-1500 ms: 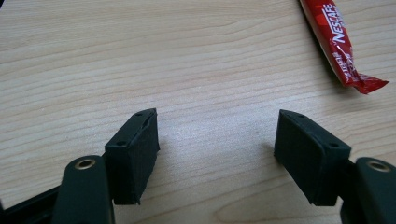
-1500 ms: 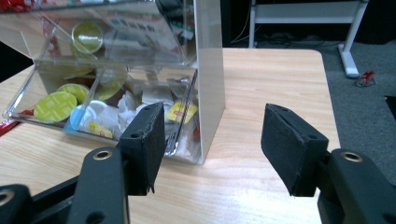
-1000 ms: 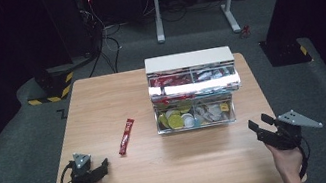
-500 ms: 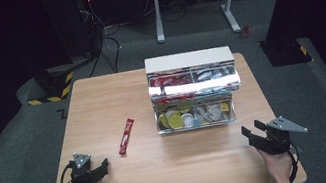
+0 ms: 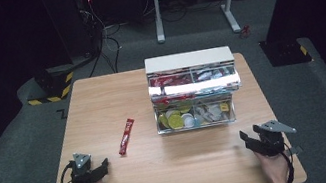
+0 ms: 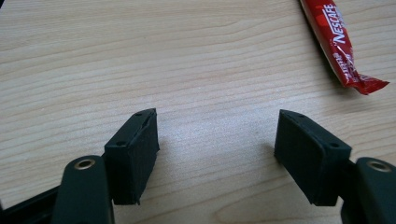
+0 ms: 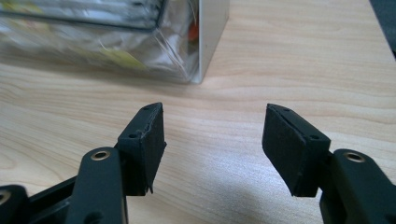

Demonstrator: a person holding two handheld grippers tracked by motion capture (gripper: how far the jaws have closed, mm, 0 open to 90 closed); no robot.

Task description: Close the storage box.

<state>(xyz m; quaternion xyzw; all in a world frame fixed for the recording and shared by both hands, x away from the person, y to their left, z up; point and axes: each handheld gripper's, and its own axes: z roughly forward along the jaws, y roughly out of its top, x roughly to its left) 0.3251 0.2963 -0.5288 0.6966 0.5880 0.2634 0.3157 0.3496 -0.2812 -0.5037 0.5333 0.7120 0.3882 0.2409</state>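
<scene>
Right tool (image 5: 251, 139) has dropped nearer the table (image 5: 102, 102), spread; left tool (image 5: 101, 168) spread beside sachet (image 5: 126, 136); organiser (image 5: 196, 116) ahead.

a wooden worktop (image 5: 101, 97) is seen from above. a clear box (image 5: 194, 91), lid raised, is set at the far right of centre, with red packets in its upper tier and round pods below. a red sachet (image 5: 127, 136) is laid just left of it. the left hand-held gripper (image 5: 95, 172) is held at the near left edge, the right hand-held gripper (image 5: 251, 140) at the near right.
</scene>
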